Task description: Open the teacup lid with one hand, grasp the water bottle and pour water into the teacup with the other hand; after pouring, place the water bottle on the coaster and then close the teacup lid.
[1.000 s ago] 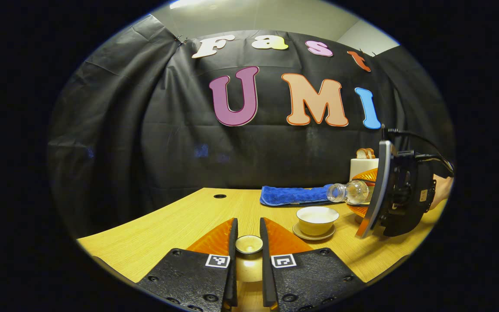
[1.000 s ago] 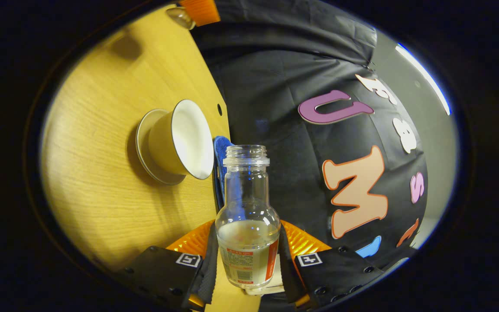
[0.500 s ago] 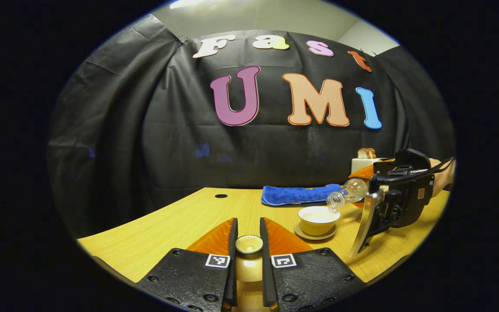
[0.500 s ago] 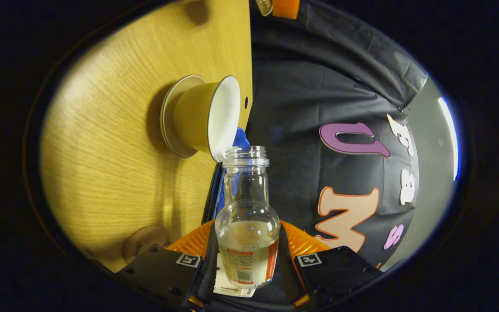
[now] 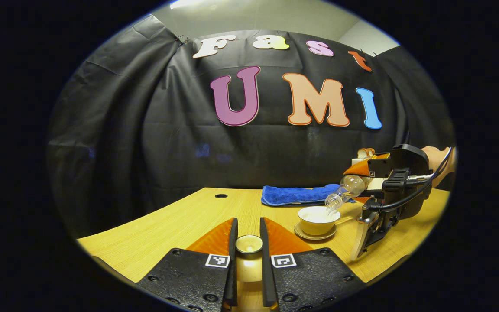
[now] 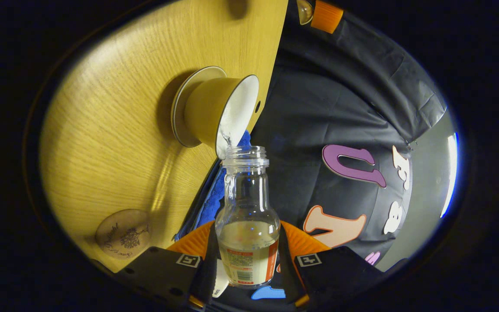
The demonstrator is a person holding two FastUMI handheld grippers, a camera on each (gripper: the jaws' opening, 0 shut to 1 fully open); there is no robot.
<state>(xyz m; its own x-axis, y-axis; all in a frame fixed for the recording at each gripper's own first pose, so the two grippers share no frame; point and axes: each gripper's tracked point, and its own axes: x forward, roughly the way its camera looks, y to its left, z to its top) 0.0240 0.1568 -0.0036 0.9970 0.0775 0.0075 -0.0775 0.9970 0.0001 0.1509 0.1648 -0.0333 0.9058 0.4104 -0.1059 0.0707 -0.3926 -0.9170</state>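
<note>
The left gripper [image 5: 248, 242] clamps the teacup lid [image 5: 248, 244] between its fingers, above the table [image 5: 180, 221]. To its right the uncovered teacup [image 5: 318, 216] sits on its saucer [image 5: 314, 236]. The right gripper [image 6: 247, 260] clamps the water bottle [image 6: 247, 225], tilted mouth-down over the cup's rim; a thin stream enters the teacup. The bottle holds some water. The coaster [image 6: 122, 234] lies nearby.

Clear glossy water bottle [image 6: 247, 216], glazed ceramic teacup [image 6: 215, 112], wood-grain table [image 6: 111, 130]
</note>
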